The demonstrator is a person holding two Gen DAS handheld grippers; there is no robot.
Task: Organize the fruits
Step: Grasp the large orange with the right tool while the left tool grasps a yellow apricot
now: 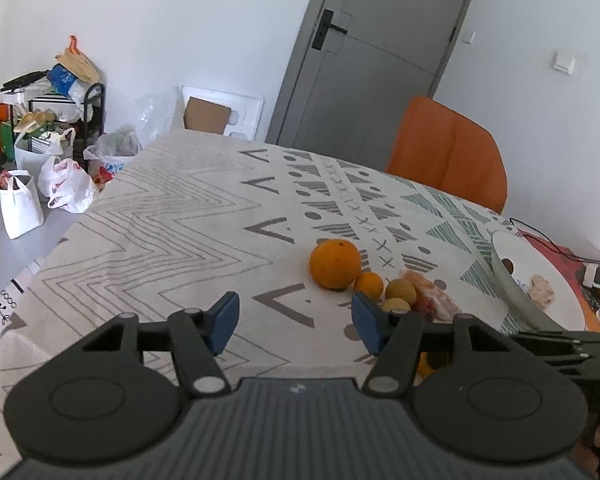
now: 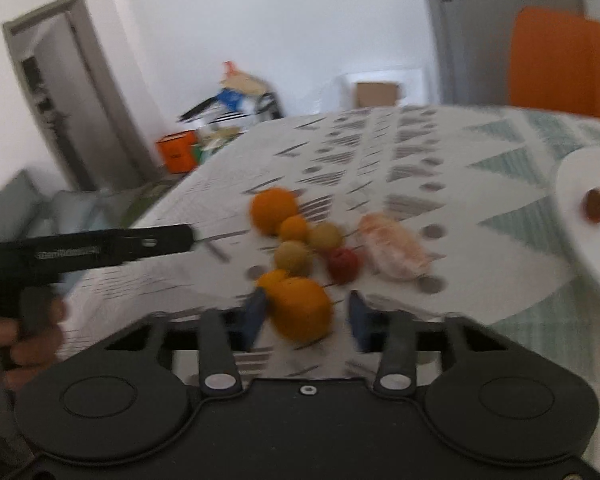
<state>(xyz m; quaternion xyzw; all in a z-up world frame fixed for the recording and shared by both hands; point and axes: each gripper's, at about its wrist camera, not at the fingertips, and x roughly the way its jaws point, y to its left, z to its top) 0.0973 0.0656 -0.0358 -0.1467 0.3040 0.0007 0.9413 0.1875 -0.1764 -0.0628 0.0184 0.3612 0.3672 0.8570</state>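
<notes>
Several fruits lie in a cluster on the patterned tablecloth [image 1: 180,220]: a large orange [image 1: 335,264], a small orange [image 1: 369,285] and two yellow-green fruits [image 1: 401,292]. My left gripper [image 1: 296,324] stands open just left of the cluster, with only cloth between its blue pads. The right wrist view is blurred. There my right gripper [image 2: 306,320] straddles a near orange [image 2: 302,308]. Its left pad lies against the fruit and a gap shows at the right pad. Beyond it are a red fruit [image 2: 343,264] and the large orange [image 2: 274,210].
A white bowl [image 1: 512,280] with a few items inside stands right of the fruits. A pinkish plastic bag [image 2: 392,248] lies between fruits and bowl. An orange chair [image 1: 448,156] stands behind the table. Bags [image 1: 64,184] sit on the floor at left. A hand [image 2: 32,332] holds the other tool.
</notes>
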